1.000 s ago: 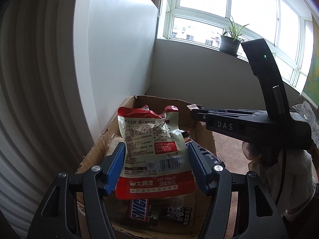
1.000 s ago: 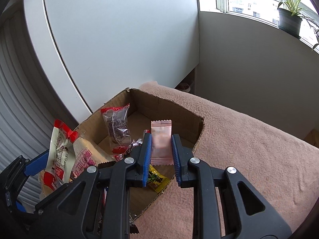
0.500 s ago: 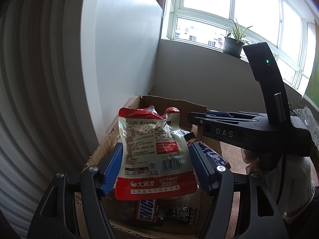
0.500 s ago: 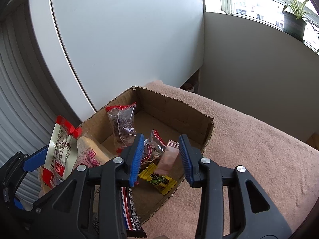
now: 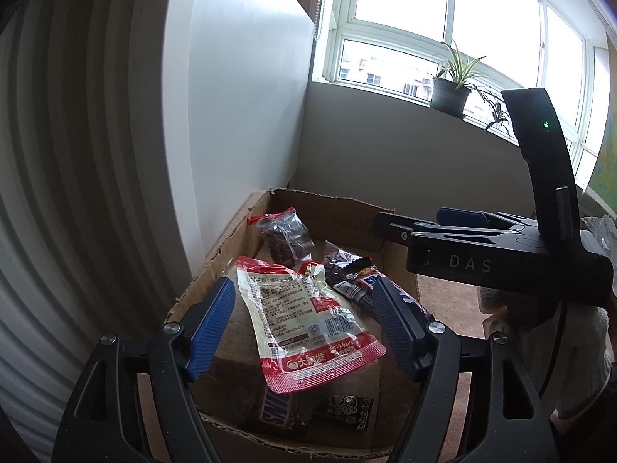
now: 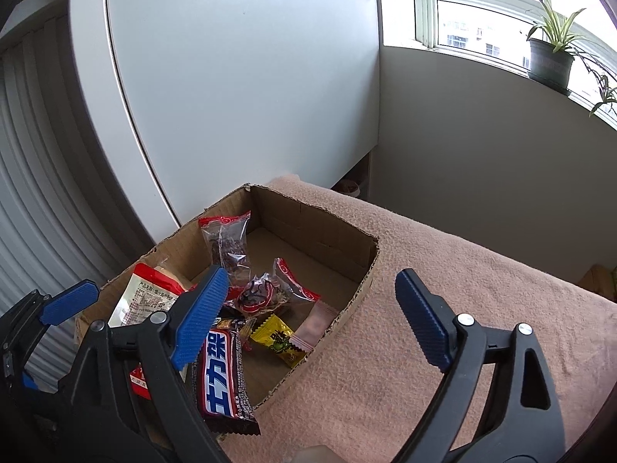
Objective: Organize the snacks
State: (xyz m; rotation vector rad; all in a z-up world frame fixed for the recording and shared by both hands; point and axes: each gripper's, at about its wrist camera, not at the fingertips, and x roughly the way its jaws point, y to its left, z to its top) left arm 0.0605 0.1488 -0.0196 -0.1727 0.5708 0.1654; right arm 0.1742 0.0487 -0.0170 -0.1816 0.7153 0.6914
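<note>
Your red-and-white pouch [image 5: 308,320] lies loose in the cardboard box [image 6: 320,231], glossy and crinkled, barcode side up; its long axis runs from the near right corner toward the far left wall, red bottom seal nearest you. Around it you can count six more snacks: one clear bag of dark dried fruit [image 6: 227,247] leaning upright against the left wall, one round clear packet with red trim [image 6: 270,289], one Snickers bar [image 6: 223,374] lying lengthwise along the near side, one small yellow sachet [image 6: 279,341], one pale pink sachet [image 6: 314,328] with zigzag ends tucked against the right wall, and one dark wrapper with a white label [image 5: 345,409] by the near edge.

Your left gripper [image 5: 302,328] is spread wide, its ribbed blue pads either side of the pouch and clear of it. Your right gripper [image 6: 308,320] is also wide open, holding nothing, above the box's right wall. The box has ragged torn edges and sits on a nubbly pink towel [image 6: 462,308].
</note>
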